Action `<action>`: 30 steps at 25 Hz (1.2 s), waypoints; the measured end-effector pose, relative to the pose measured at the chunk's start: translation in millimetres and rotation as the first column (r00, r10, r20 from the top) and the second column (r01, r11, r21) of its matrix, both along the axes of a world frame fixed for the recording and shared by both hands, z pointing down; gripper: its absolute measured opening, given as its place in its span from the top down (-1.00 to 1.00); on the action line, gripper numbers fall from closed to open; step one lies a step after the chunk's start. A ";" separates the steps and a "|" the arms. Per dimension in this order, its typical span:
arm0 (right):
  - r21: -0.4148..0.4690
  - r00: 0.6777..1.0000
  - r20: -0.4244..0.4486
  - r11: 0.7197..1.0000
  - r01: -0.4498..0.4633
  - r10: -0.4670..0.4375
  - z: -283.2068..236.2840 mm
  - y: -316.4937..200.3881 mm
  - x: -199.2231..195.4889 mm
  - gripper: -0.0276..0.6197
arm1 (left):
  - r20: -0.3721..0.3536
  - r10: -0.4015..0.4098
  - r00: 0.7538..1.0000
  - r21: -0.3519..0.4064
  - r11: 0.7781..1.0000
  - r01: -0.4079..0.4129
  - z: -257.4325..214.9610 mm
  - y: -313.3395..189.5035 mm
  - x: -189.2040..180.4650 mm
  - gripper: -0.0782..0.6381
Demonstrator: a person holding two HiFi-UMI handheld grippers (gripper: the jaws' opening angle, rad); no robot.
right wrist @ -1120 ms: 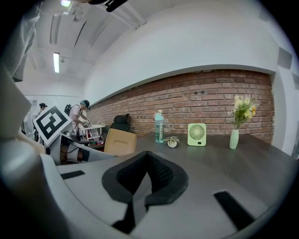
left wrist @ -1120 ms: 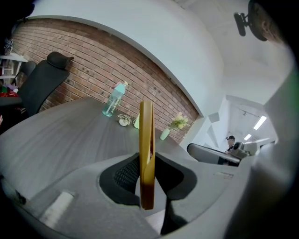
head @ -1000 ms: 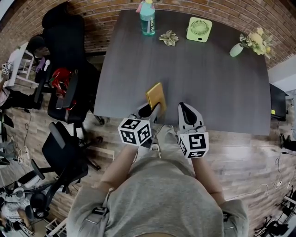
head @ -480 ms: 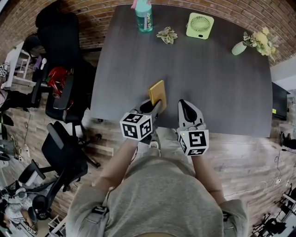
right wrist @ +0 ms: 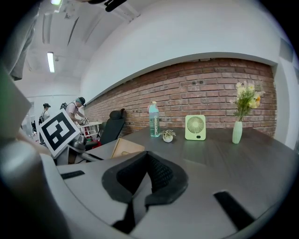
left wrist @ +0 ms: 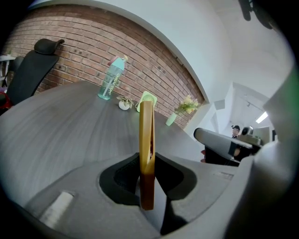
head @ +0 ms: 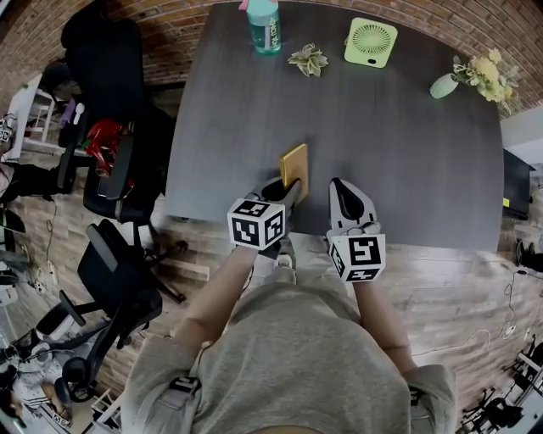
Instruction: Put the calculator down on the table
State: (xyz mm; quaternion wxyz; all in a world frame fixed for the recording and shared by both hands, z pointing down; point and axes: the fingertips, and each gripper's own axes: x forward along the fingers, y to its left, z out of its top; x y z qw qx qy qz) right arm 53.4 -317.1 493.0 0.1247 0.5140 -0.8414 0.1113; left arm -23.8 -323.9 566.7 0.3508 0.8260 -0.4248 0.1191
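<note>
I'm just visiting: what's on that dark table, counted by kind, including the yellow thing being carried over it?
Bottles: 1, the teal bottle
Fans: 1, the green fan
Plants: 2, the small potted plant and the vase of flowers
Calculators: 1, the yellow calculator, gripped on edge in the left tongs
Total: 5

Two grippers [head: 289,191] [head: 342,188], one calculator [head: 294,164], one bottle [head: 264,25], one fan [head: 371,42], one vase [head: 443,86], one plant [head: 308,59].
</note>
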 end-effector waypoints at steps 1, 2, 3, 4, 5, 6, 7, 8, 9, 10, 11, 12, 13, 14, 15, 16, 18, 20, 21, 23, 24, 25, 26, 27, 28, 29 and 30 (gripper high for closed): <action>-0.001 1.000 0.001 1.000 -0.001 0.001 0.6 -0.4 0.4 0.91 | 0.002 0.002 1.000 -0.003 1.000 -0.002 1.4 -0.3 0.6 0.54; -0.001 1.000 0.001 1.000 -0.003 0.003 1.1 -0.6 0.8 0.91 | 0.001 0.004 1.000 -0.006 1.000 -0.004 2.3 -0.7 1.3 0.54; -0.002 1.000 0.002 1.000 -0.004 0.004 1.6 -0.7 1.3 0.91 | -0.001 0.005 1.000 -0.008 1.000 -0.005 2.6 -1.2 2.0 0.54; -0.003 1.000 0.002 1.000 -0.006 0.006 2.1 -0.8 1.7 0.91 | -0.002 0.006 1.000 -0.009 1.000 -0.006 2.8 -2.0 2.6 0.54; -0.004 1.000 0.001 1.000 -0.006 0.006 2.6 -0.9 2.1 0.91 | -0.003 0.006 1.000 -0.010 1.000 -0.006 3.0 -3.0 3.1 0.54; -0.005 1.000 0.001 1.000 -0.007 0.007 3.1 -1.0 2.4 0.91 | -0.003 0.006 1.000 -0.013 1.000 -0.006 3.4 -4.2 3.5 0.54; -0.007 1.000 0.000 1.000 -0.007 0.007 3.6 -1.1 2.6 0.91 | -0.003 0.005 1.000 -0.015 1.000 -0.005 3.8 -5.5 3.8 0.54; -0.007 1.000 -0.001 1.000 -0.006 0.006 4.1 -1.2 2.9 0.91 | -0.003 0.003 1.000 -0.019 1.000 -0.003 4.2 -7.0 4.1 0.54; -0.008 1.000 -0.001 1.000 -0.006 0.006 4.4 -1.4 3.3 0.91 | -0.004 0.002 1.000 -0.023 1.000 -0.002 4.5 -8.7 4.6 0.54; -0.009 1.000 -0.001 1.000 -0.005 0.005 4.7 -1.6 3.6 0.91 | -0.004 0.002 1.000 -0.027 1.000 -0.002 4.8 -10.3 5.2 0.54; -0.009 1.000 -0.001 1.000 -0.004 0.004 4.9 -1.7 3.9 0.91 | -0.003 0.002 1.000 -0.030 1.000 -0.002 4.9 -12.0 5.9 0.54; -0.010 1.000 -0.001 1.000 -0.004 0.004 5.1 -1.9 4.0 0.91 | -0.003 0.003 1.000 -0.032 0.999 -0.003 4.9 -13.6 6.7 0.53; -0.011 1.000 -0.001 1.000 -0.003 0.003 5.4 -2.0 4.2 0.91 | -0.001 0.004 1.000 -0.034 0.999 -0.004 5.1 -15.2 7.3 0.53; -0.012 1.000 -0.001 1.000 -0.003 0.003 5.8 -2.1 4.2 0.91 | 0.002 0.004 1.000 -0.036 0.999 -0.004 5.5 -16.7 7.8 0.53; -0.012 1.000 -0.002 1.000 -0.002 0.002 6.1 -2.2 4.3 0.91 | 0.004 0.004 1.000 -0.039 0.999 -0.003 6.1 -18.0 8.0 0.53; -0.013 1.000 -0.002 1.000 -0.002 0.002 6.3 -2.2 4.3 0.91 | 0.007 0.002 1.000 -0.042 0.999 -0.002 6.7 -19.4 7.9 0.53; -0.012 1.000 -0.002 1.000 0.000 0.000 6.4 -2.5 4.6 0.91 | 0.009 -0.004 1.000 -0.047 0.999 0.004 7.9 -21.9 7.9 0.52; -0.011 1.000 -0.002 1.000 0.000 0.000 6.4 -2.7 5.1 0.91 | 0.011 -0.009 1.000 -0.052 0.999 0.010 9.2 -24.3 7.8 0.51; -0.011 1.000 -0.002 1.000 0.000 0.000 6.3 -2.7 5.2 0.91 | 0.011 -0.012 1.000 -0.055 0.998 0.013 10.0 -25.4 7.6 0.51; -0.011 1.000 -0.001 1.000 0.001 -0.001 6.4 -2.6 5.3 0.91 | 0.013 -0.018 1.000 -0.062 0.998 0.019 11.7 -27.4 6.7 0.50; -0.012 1.000 -0.002 1.000 0.001 -0.001 6.6 -2.5 5.4 0.91 | 0.016 -0.022 1.000 -0.066 0.998 0.023 12.6 -28.4 6.2 0.49; -0.012 1.000 -0.003 1.000 0.001 -0.001 6.8 -2.5 5.7 0.91 | 0.019 -0.026 0.999 -0.070 0.997 0.027 13.7 -29.6 5.7 0.49; -0.012 1.000 -0.003 1.000 0.001 -0.001 7.1 -2.6 6.0 0.91 | 0.024 -0.030 0.999 -0.073 0.997 0.032 14.9 -30.8 5.2 0.48; -0.013 1.000 -0.003 1.000 0.000 0.000 7.2 -2.8 6.4 0.91 | 0.027 -0.034 0.999 -0.075 0.997 0.036 16.0 -32.3 4.9 0.48; -0.012 1.000 -0.003 1.000 0.000 0.000 7.2 -3.2 6.8 0.91 | 0.029 -0.037 0.999 -0.078 0.996 0.039 16.9 -33.9 4.9 0.47; -0.012 1.000 -0.003 1.000 0.000 0.000 7.0 -3.8 7.1 0.91 | 0.030 -0.039 0.999 -0.081 0.996 0.041 17.6 -35.7 5.0 0.46; -0.011 1.000 -0.003 1.000 0.000 0.000 6.7 -4.4 7.4 0.91 | 0.030 -0.041 0.999 -0.084 0.996 0.043 18.3 -37.4 5.2 0.46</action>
